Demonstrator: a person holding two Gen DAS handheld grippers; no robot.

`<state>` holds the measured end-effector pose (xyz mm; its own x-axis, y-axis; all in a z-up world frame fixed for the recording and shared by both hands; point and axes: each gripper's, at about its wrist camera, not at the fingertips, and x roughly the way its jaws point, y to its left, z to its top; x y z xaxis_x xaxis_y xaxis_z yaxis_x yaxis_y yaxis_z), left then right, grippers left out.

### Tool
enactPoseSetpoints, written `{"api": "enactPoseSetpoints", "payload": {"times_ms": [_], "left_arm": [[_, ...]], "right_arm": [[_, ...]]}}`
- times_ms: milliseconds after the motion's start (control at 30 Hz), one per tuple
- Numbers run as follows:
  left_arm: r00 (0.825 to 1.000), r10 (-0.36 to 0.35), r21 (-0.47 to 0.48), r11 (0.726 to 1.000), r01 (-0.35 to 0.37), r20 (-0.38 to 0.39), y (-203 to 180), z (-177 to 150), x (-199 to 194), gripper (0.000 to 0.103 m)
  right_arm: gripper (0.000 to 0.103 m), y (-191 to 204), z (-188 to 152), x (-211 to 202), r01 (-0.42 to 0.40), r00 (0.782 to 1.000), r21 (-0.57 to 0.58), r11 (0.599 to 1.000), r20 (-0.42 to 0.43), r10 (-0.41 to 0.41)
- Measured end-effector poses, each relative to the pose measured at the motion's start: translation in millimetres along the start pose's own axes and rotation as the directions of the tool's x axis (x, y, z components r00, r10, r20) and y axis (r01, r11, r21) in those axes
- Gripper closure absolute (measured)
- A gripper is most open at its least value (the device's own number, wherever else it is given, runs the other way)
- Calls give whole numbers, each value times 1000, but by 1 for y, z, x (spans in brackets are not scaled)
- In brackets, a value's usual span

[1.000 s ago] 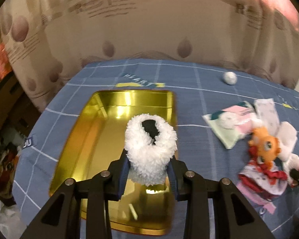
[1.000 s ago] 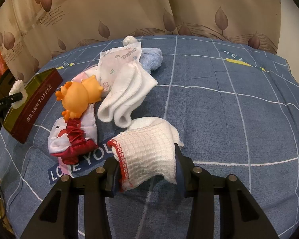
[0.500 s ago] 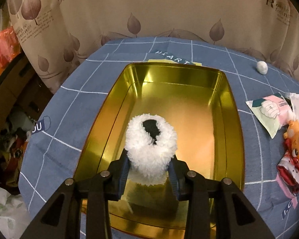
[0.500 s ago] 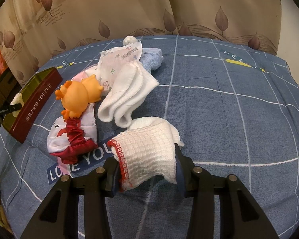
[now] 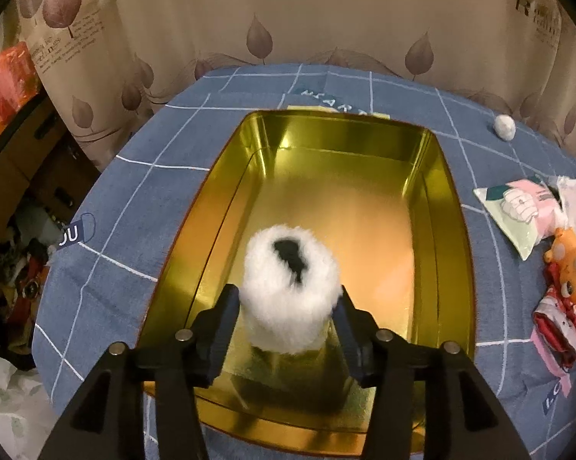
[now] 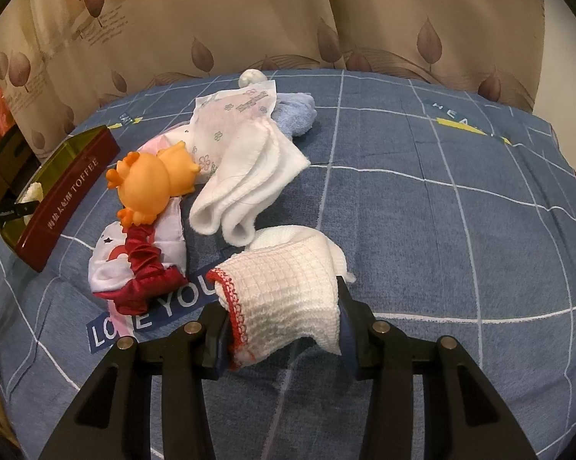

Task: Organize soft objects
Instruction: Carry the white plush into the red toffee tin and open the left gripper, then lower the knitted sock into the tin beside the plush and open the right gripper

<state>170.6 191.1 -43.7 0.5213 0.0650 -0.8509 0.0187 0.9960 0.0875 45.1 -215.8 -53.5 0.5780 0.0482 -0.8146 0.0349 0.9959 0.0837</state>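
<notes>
Left tool [image 5: 286, 314] opening around fluffy white sock [image 5: 289, 291] over gold tin [image 5: 454, 230], blue checked cloth [image 5: 142, 199], leaf-print curtain [image 5: 326, 11] behind.

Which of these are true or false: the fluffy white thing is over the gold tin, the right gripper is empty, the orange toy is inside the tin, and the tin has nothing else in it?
1. The fluffy white item sits between the fingers of the left gripper above the gold tin. True; the jaws are opening around it.
2. The right gripper is empty. False: it is shut on a white knitted cloth with a red edge.
3. The orange toy is inside the tin. False: it lies on the blue bedspread, beside the tin.
4. The tin holds nothing else. True, as far as its floor shows.
</notes>
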Motion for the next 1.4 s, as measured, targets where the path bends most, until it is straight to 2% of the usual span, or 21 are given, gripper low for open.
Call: {"api": "enactPoseSetpoints", "payload": {"times_ms": [133,267,500,667,800,1000,1100,1167,1400], "left_arm": [[998,-53,-14,998,53,27,5,-2,-13,48],[996,-64,-30,997,66,67,8,-10,-31,48],[984,30,-88,996,-15,174,20,-24,-57,48],[978,64,-114,993,-42,197,29,-33,-66,48],[979,58,-143,989,-30,197,37,-40,-71,47],[979,74,-187,982,-38,192,48,-46,-73,47],[977,102,-199,978,-64,186,53,-48,-74,47],[978,97,-220,974,-55,186,59,-51,-75,47],[979,119,-324,944,-60,165,81,-55,-75,47]], "right_arm": [[62,2,0,-1,8,1000,-11,1000,7,-7],[63,5,1,-5,6,1000,-18,1000,17,-5],[63,1,-8,-24,-1,999,27,1000,39,0],[63,-2,-7,-43,17,998,42,999,68,-20],[63,6,4,-61,16,994,24,1000,111,-19],[63,54,33,-75,-64,986,-75,995,149,75],[63,89,47,-71,-139,979,-130,982,129,156],[63,114,54,-65,-181,972,-168,969,117,202],[63,205,69,-26,-261,958,-300,917,40,286]]}}
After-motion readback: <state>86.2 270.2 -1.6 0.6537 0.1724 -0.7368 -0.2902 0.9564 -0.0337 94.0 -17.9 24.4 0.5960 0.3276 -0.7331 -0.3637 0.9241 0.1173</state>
